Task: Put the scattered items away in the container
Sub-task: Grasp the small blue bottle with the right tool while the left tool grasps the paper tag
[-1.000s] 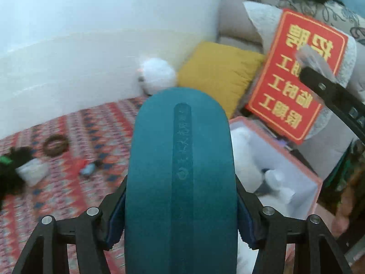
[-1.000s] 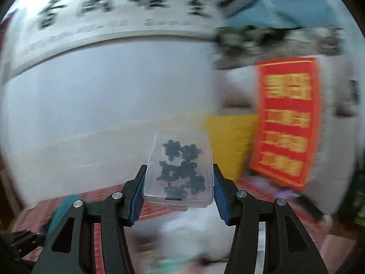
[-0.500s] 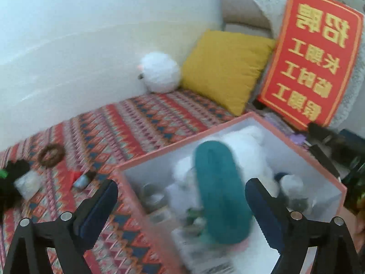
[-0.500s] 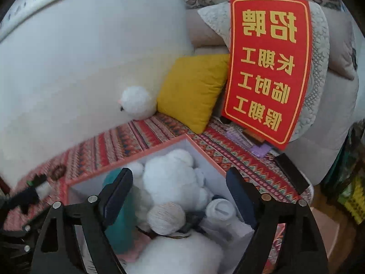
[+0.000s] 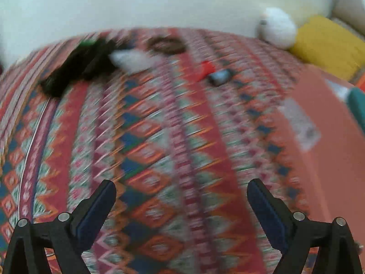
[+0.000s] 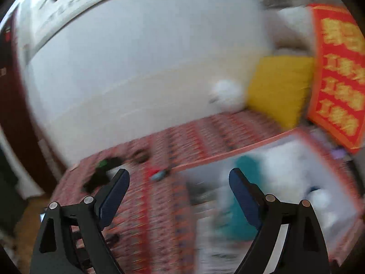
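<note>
Jaws of both grippers gape, writing unreadable.

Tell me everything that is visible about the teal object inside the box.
The teal object looks long and rounded, with a matte, fabric-like surface, though motion blur hides detail. It lies inside the salmon-rimmed box, at its left part, beside something white and fluffy. In the left wrist view only its edge shows. No gripper touches it.

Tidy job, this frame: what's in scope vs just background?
Job:
pink box
black furry item
white packet
brown ring
small red and grey piece
teal item in the box

Background:
yellow cushion
white fluffy ball
red sign
patterned cloth
</note>
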`<move>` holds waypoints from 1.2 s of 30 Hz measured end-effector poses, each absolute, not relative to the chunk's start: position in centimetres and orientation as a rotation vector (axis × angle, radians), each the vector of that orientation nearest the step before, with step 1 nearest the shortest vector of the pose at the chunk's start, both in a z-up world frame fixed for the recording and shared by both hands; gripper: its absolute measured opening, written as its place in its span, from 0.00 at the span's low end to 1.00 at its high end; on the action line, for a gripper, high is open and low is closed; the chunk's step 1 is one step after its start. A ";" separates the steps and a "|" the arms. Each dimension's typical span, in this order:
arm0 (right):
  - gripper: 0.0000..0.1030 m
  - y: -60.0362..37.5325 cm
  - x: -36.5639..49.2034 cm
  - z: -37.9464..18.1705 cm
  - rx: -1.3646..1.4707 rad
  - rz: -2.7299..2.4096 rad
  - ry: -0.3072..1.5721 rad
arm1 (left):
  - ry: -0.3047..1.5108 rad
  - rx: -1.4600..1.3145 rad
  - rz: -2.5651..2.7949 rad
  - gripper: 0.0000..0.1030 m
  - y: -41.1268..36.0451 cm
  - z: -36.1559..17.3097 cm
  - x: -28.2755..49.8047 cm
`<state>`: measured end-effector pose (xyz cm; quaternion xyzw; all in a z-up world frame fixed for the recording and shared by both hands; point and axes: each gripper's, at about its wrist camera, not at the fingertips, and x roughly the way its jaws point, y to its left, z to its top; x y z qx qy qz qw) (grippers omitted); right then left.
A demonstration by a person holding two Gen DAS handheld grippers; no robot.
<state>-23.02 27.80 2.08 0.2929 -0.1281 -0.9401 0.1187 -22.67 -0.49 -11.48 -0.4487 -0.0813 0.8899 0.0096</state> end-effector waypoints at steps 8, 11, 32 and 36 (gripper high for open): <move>0.83 19.1 -28.9 -9.3 1.262 -2.455 -0.578 | -0.673 -1.380 2.738 0.93 -9.1 -13.4 -26.0; 0.73 17.2 -31.0 -12.8 1.347 -2.510 -0.451 | -0.811 -1.337 2.674 0.93 -10.8 -13.6 -29.3; 0.56 18.2 -47.7 -19.3 1.247 -2.688 -0.863 | -0.771 -1.343 2.709 0.26 -8.3 -17.9 -47.7; 0.26 18.8 -47.4 -19.7 1.264 -2.615 -0.872 | -0.824 -1.318 2.627 0.11 -8.1 -18.1 -45.6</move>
